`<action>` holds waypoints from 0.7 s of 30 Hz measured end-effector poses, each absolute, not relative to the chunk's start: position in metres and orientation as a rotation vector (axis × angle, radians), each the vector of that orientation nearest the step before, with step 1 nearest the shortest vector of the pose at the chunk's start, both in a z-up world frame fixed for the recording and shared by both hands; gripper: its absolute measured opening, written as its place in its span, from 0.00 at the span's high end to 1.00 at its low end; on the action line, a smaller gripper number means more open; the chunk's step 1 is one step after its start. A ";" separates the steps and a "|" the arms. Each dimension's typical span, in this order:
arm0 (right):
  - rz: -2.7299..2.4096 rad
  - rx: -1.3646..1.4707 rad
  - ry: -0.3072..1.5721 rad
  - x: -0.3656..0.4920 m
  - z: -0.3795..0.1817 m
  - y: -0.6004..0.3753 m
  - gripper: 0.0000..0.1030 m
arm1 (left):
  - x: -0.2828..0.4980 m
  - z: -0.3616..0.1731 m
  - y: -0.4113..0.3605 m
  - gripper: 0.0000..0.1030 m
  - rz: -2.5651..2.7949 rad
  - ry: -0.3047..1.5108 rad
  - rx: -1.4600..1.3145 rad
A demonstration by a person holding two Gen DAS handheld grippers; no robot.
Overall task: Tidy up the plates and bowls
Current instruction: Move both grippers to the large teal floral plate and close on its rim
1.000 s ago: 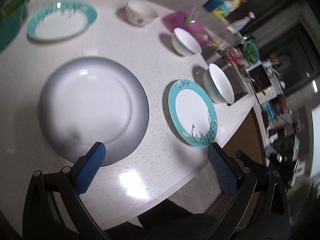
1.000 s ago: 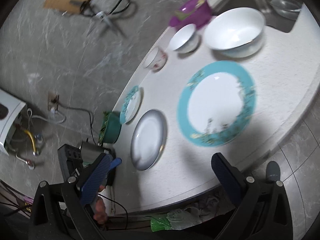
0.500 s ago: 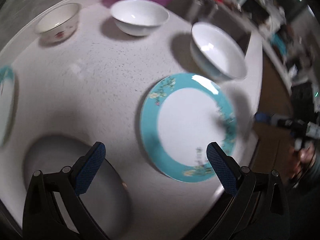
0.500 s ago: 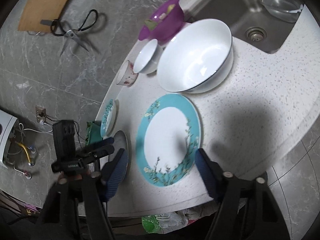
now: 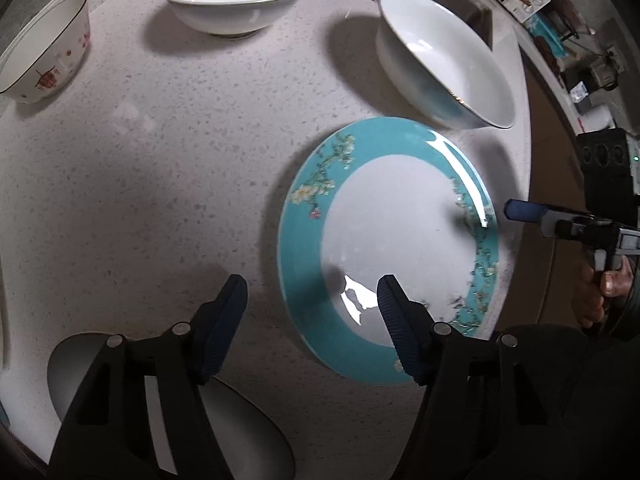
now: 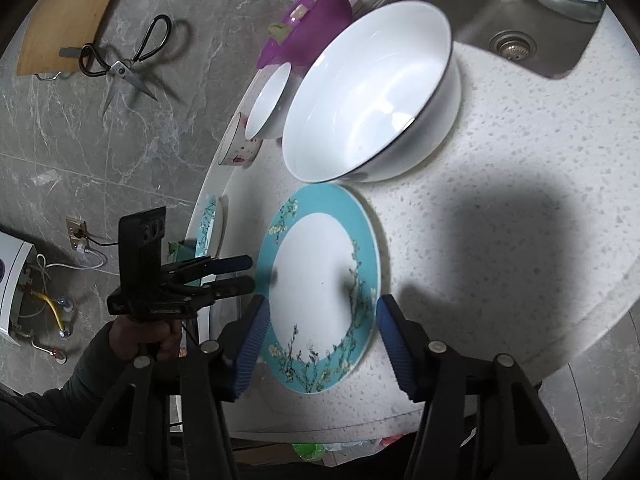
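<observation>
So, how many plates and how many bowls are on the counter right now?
Plates: 3 (large teal plate, small teal plate, grey plate)
Bowls: 4 (large white bowl, small white bowl, patterned bowl, purple bowl)
Total: 7

The teal-rimmed plate [image 5: 390, 248] is glazed ceramic, glossy enough to throw bright highlights. The large white bowl [image 6: 370, 92] has the same smooth, shiny glaze with a thin dark rim line. The countertop [image 6: 520, 160] looks like polished speckled stone, pale and faintly reflective. The sink [image 6: 512, 20] is brushed stainless steel, dull rather than mirror-bright. The purple bowl [image 6: 312, 20] looks like translucent plastic. The cutting board [image 6: 64, 16] is matt wood. The gripper pads [image 6: 250, 334] are ribbed blue rubber on matt black plastic arms.
</observation>
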State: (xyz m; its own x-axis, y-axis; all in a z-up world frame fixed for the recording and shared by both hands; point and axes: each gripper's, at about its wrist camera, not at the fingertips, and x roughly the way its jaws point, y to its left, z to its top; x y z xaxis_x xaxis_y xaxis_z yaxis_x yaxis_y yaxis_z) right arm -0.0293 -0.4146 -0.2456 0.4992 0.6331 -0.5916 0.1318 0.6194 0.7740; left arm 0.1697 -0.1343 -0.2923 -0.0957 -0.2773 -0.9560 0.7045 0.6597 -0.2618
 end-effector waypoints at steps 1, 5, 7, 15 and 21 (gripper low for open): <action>0.362 0.881 1.032 -0.029 -0.246 -0.413 0.44 | 0.171 -0.293 -0.133 0.37 -0.866 1.455 0.372; 0.357 0.894 1.049 -0.031 -0.249 -0.411 0.47 | 0.175 -0.301 -0.134 0.59 -0.907 1.502 0.363; 0.350 0.910 1.054 -0.033 -0.250 -0.411 0.47 | 0.172 -0.304 -0.136 0.62 -0.920 1.522 0.379; 0.332 0.940 1.063 -0.035 -0.256 -0.408 0.47 | 0.190 -0.307 -0.143 0.62 -0.932 1.538 0.380; 0.306 0.955 1.122 -0.032 -0.269 -0.407 0.49 | 0.197 -0.300 -0.137 0.63 -0.955 1.565 0.374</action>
